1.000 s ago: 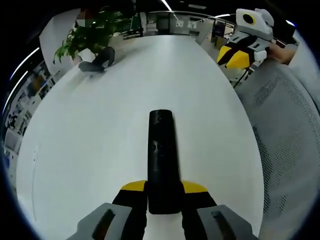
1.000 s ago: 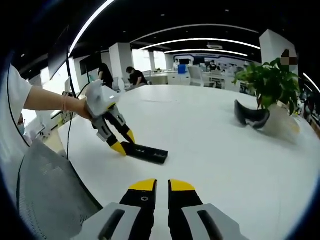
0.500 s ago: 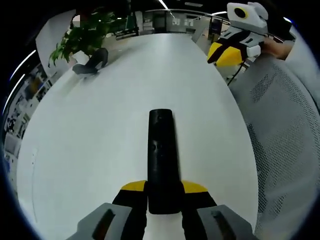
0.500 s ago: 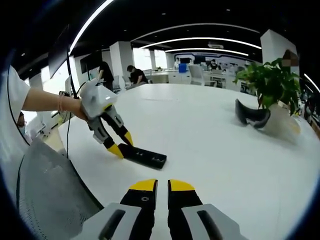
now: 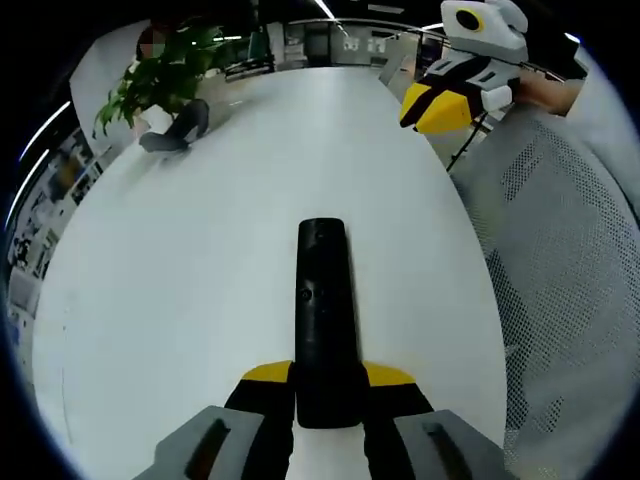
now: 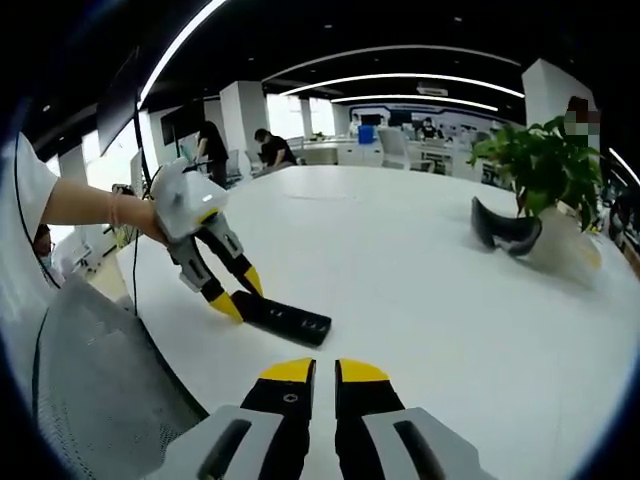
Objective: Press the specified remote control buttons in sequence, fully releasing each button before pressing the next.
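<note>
- Two grippers: left gripper (image 5: 328, 385) clamps the near end of the remote (image 5: 322, 300), flat on the white table (image 5: 180, 260).
- Right gripper (image 6: 315, 372) has jaws together, empty, hovering near the remote.
- Advice: press straight down with the closed tip, lift fully clear, keep the left clamp steady.

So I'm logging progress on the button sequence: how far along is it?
Done: the left gripper is shut on the near end of the black remote, which lies flat on the white table.
In hand: the right gripper, jaws together, hovers over the table short of the remote.
Left: every press, it seems; no button can be seen touched.
</note>
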### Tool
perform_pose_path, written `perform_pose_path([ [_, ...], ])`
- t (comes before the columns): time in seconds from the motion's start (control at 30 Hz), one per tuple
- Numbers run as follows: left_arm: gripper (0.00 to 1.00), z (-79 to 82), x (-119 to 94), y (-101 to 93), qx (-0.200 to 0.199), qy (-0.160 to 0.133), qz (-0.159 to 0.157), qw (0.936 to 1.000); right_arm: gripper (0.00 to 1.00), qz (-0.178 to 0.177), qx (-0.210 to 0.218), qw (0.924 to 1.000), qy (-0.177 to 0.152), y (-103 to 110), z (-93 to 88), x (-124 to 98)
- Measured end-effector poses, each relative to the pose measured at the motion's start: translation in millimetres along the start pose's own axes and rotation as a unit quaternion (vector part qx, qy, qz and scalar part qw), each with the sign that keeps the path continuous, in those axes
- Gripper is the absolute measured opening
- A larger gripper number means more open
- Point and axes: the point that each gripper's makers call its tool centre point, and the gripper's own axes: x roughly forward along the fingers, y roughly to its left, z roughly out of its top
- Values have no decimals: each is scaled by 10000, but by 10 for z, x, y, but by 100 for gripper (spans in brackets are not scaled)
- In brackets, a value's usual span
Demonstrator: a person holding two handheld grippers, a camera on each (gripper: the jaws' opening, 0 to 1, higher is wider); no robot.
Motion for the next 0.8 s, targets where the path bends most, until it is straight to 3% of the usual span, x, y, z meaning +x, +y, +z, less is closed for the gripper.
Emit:
perform_pose_path([
  [0.8, 24, 33, 22, -180, -82, 58, 53, 9999, 4, -27, 7, 10000, 28, -11, -14, 6],
])
